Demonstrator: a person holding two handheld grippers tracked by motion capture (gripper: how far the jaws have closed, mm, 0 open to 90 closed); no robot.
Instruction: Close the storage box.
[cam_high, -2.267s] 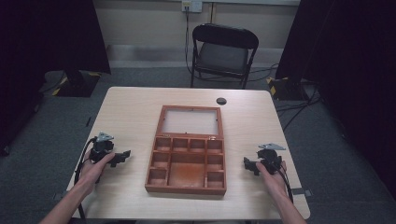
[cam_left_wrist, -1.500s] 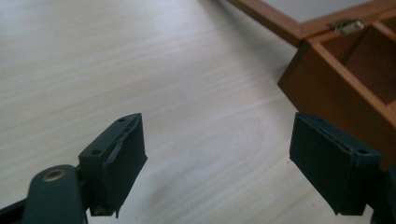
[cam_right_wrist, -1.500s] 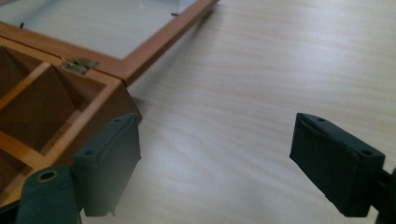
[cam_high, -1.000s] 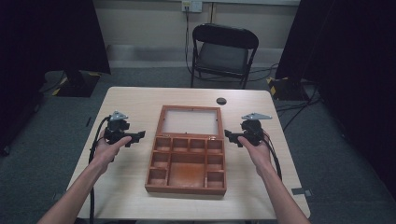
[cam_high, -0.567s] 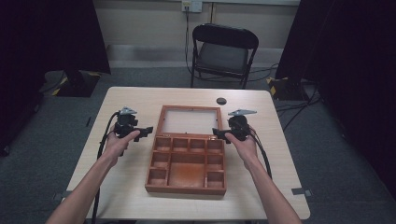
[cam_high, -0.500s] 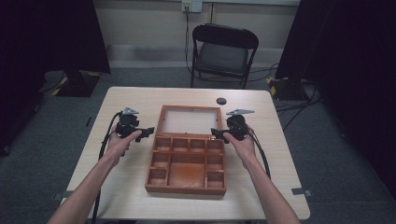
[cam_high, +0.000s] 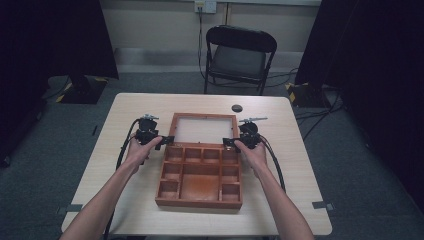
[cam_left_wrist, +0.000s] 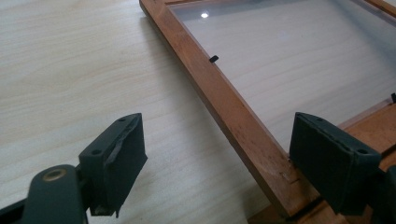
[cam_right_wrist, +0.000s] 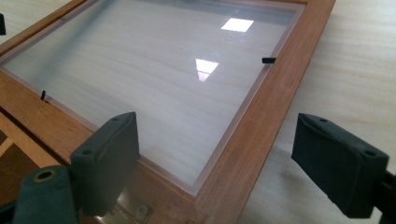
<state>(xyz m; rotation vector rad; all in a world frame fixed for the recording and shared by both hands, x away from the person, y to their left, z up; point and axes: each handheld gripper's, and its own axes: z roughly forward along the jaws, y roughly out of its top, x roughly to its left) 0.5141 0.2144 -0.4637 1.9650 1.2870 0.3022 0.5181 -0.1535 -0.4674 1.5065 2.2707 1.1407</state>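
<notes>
Wooden box lid (cam_high: 203, 129), a brown frame round a clear pane, lies flat and open on the far side of its tray, hinged to it along the near edge; the pale bench grain shows through the pane.

Left gripper (cam_left_wrist: 233, 172): fingers (cam_left_wrist: 114, 165) spread wide, one on each side of the lid's left frame rail near its hinge-end corner, one finger over bare bench, the other over the pane's edge. No pad presses on the wood. In the high view this gripper (cam_high: 162, 140) sits just beside the lid's left corner, held in the person's left hand (cam_high: 137, 151).

Right gripper (cam_right_wrist: 233, 163): fingers (cam_right_wrist: 107, 161) likewise spread, and they have just been opening further; the lid's right frame rail runs between them, untouched, with a brass hinge plate (cam_right_wrist: 133, 212) just below the nearer finger. In the high view it (cam_high: 228, 142) stands at the lid's right corner, held in the right hand (cam_high: 252, 154).

Brown wooden compartment tray (cam_high: 161, 196): joined to the lid, nearer the person, small cells along three sides, one large cell in the middle.

Small black clips (cam_right_wrist: 267, 60) stand on the inner edge of the frame.

Light wood bench (cam_high: 295, 165): carries the box at its centre. Small black round disc (cam_high: 236, 108) lies beyond the lid, well apart from both grippers. Black cables (cam_high: 272, 160) trail back from each gripper along the forearms.

Black folding chair (cam_high: 239, 57) stands on the grey floor (cam_high: 150, 82) past the bench's far edge; dark curtains (cam_high: 50, 40) hang at both sides.
</notes>
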